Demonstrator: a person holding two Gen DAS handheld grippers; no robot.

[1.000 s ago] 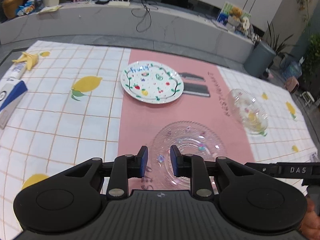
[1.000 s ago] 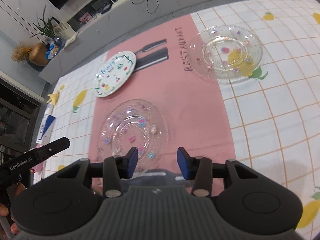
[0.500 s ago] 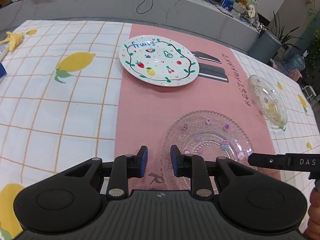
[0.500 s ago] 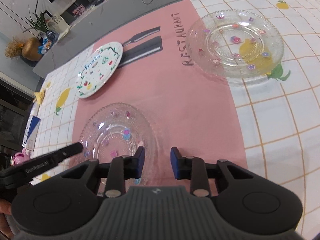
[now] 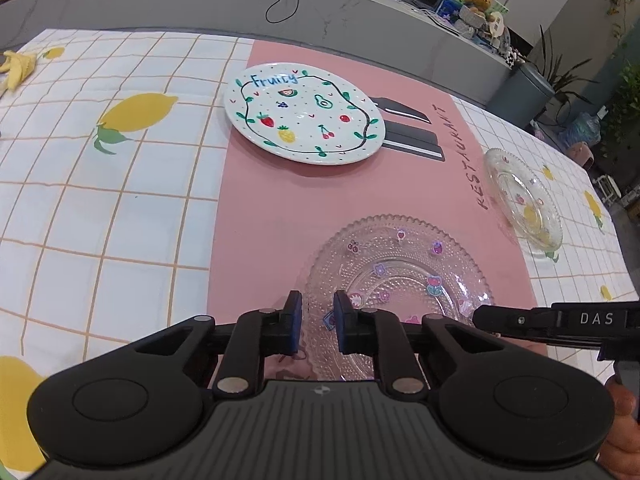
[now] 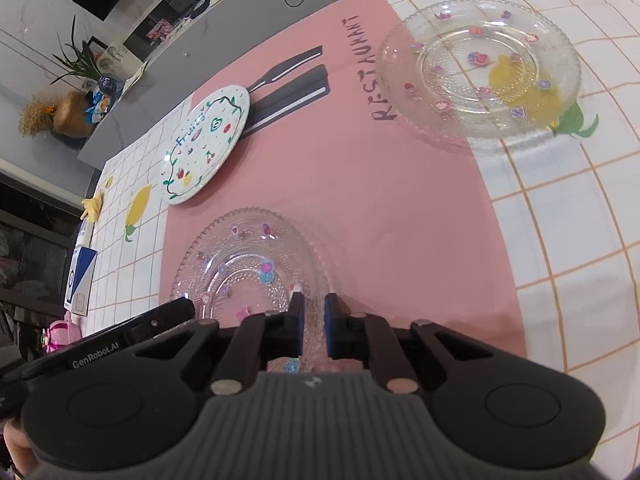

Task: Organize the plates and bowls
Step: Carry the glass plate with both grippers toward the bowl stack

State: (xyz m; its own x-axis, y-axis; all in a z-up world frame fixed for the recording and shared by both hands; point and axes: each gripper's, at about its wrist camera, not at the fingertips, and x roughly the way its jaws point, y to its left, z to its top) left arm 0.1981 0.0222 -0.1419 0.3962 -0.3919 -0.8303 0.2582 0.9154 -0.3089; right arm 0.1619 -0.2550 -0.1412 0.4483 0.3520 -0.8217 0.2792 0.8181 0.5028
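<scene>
Right gripper [image 6: 312,322]: jaws drawn to a narrow gap straddling the near right rim of the near glass plate [image 6: 256,264]; whether the pads already bite the glass cannot be told. Left gripper [image 5: 316,322]: jaws narrow but parted, standing over the same plate's near left rim [image 5: 308,280], nothing visibly held. The plate lies flat on the pink placemat [image 5: 280,200], close in front of both tools.

Judgement: the step in hand is taking this plate by its edge. A sound grip calls for the rim seated deep between the pads before closing, then a level lift, since beaded glass is slick and may pivot from a one-sided hold.

Beyond it, apart from one another: the fruit-printed plate [image 5: 305,119] toward the far left and a second glass plate [image 6: 480,68] to the right, half on the checked cloth [image 5: 100,200]
</scene>
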